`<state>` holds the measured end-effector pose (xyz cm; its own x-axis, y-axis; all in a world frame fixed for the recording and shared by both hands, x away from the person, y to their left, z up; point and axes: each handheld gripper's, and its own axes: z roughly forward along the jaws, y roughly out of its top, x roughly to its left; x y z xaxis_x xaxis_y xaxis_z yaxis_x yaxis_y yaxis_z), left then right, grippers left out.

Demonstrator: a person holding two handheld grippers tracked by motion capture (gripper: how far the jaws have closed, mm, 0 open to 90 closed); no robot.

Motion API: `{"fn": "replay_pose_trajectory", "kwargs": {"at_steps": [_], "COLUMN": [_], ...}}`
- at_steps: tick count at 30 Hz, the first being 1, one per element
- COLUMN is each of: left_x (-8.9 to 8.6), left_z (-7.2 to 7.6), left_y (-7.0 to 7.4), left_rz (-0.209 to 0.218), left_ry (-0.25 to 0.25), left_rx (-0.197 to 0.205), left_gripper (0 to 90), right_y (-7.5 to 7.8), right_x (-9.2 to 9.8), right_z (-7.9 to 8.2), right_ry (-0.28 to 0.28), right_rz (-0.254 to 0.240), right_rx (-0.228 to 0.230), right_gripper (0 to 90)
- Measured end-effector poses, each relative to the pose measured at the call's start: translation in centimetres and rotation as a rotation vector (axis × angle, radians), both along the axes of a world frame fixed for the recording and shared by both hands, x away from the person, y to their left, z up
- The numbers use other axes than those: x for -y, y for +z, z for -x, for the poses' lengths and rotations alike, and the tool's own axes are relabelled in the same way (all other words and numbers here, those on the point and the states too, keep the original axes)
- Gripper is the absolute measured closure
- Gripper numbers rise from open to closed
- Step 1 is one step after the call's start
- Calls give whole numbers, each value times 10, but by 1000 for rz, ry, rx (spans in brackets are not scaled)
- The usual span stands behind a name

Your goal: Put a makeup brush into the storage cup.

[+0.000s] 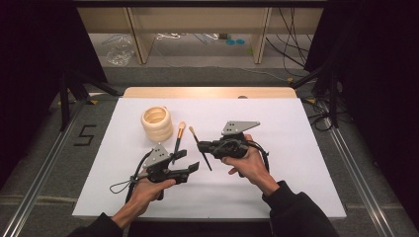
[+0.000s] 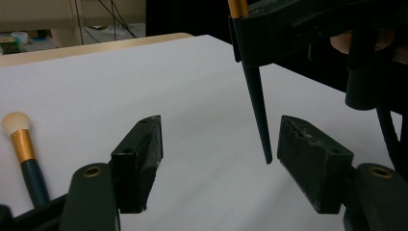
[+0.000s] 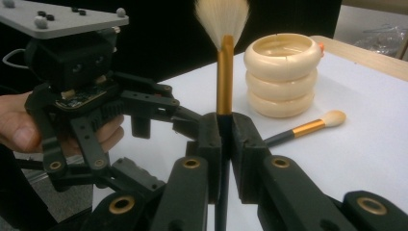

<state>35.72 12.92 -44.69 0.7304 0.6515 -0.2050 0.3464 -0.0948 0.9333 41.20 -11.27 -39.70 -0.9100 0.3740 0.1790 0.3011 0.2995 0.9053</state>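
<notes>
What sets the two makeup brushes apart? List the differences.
The held brush is clamped in the right gripper; the lying brush rests free on the white table.
The held brush stands upright, bristles up; the lying brush is flat, near the cream ringed holder.
The held brush's bristles fan out white; the lying brush's tip is a short, rounded, peach tuft.
Both have gold ferrules and dark handles.

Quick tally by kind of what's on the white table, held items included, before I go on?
Makeup brushes: 2, one held brush clamped in the right tool, one lying brush on the sheet.
Cream ringed holder: 1.
Hand-held tools: 2, counting the left tool.
Total: 5.
</notes>
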Motion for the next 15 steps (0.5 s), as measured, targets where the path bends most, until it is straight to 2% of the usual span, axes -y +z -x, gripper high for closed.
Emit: {"fn": "replay_pose_trajectory", "kwargs": {"at_steps": [2,3,4,6,7,8,9,10,11,12,15], "left_x": [0,1,2,2,2,2,3,3,3,4,5], "left_z": [-1,0,0,0,0,0,1,1,0,0,2], "left_y": [0,0,-1,0,0,1,1,1,1,1,2], "left_rz": [-3,4,3,9,8,2,13,14,10,13,33], "left_ry": [-15,-3,-13,-20,-27,-36,-29,-34,-47,-53,-57], "left_rx": [9,-7,-6,-7,-2,6,-9,-9,0,-2,-17], "left_gripper": [339,345,348,357,365,372,380,390,398,409,447], "right_y": [0,0,-1,-1,-2,-2,-2,-3,-2,-3,-2], "right_x": [-2,-3,-5,-6,-7,-7,-9,-10,-10,-12,-14], "right_z": [2,3,3,5,5,6,6,7,8,9,10], "right_ry": [12,12,18,24,29,34,41,41,40,55,59], "right_rz": [0,0,-12,-1,-10,-6,-22,-29,-16,-35,-39], "right_rx": [2,1,6,-1,8,-4,-13,5,-3,-11,4], "right_gripper": [846,846,846,846,846,846,846,846,846,846,846]}}
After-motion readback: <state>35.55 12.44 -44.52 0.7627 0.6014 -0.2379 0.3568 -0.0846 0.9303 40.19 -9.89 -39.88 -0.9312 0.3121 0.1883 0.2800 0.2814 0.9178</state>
